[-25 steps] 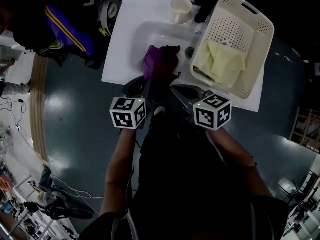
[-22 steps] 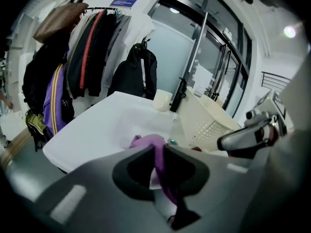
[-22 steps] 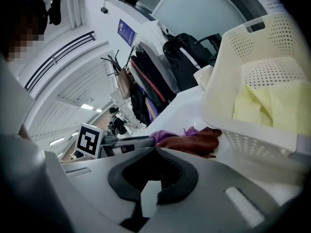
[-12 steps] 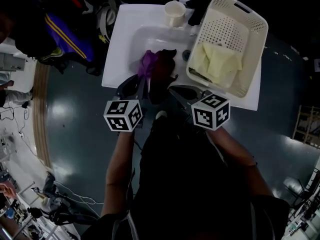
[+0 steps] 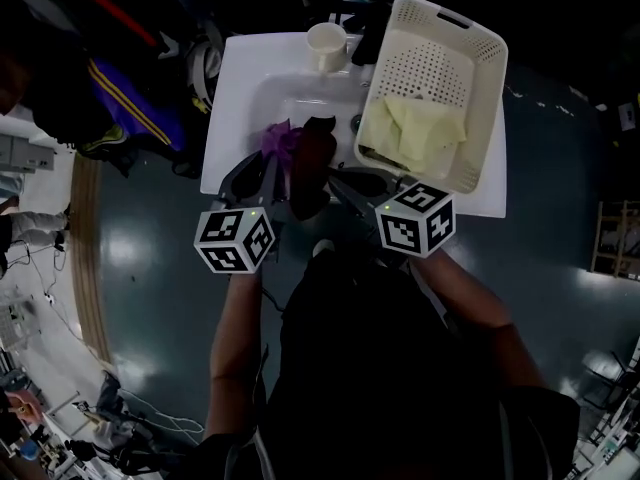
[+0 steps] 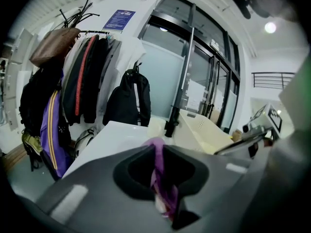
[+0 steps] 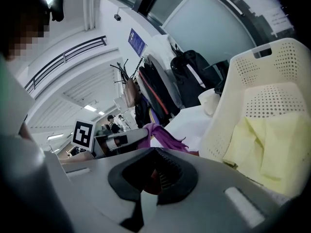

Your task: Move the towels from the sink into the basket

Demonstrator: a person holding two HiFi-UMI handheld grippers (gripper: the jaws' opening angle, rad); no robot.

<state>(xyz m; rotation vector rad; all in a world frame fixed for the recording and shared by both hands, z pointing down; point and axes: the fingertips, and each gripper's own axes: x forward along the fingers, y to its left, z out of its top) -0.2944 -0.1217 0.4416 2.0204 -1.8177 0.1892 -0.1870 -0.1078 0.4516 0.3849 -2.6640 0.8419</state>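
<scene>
Purple towel (image 5: 278,138) is sitting pinched in my left tongs (image 5: 272,163), bunched up over the near part of the sink (image 5: 240,78). In the left gripper view I am seeing those tongs (image 6: 158,152) clenched on it, the cloth (image 6: 163,178) running as a thin fold between the two jaws. Just to its right a dark red towel (image 5: 310,163) is hanging over the near edge of the basin, touching the purple one. I am holding my right tongs (image 5: 325,183) against it, and in the right gripper view they (image 7: 155,152) are clamping a bit of that dark red cloth (image 7: 151,178) in the hollow between the jaws, with the purple towel (image 7: 163,135) showing just beyond.

Moving right, the cream perforated basket (image 5: 480,98) is resting on the right end of the sink top, tilted, and a pale yellow towel (image 5: 415,128) is lying crumpled inside it. The right gripper view is showing the basket (image 7: 243,72) close by, with the yellow towel (image 7: 267,144) against its wall. A white cup (image 5: 326,43) is standing at the far edge of the sink, left of the basket. Far left, coats (image 6: 92,76) and a black backpack (image 6: 127,98) are hanging by the wall.
</scene>
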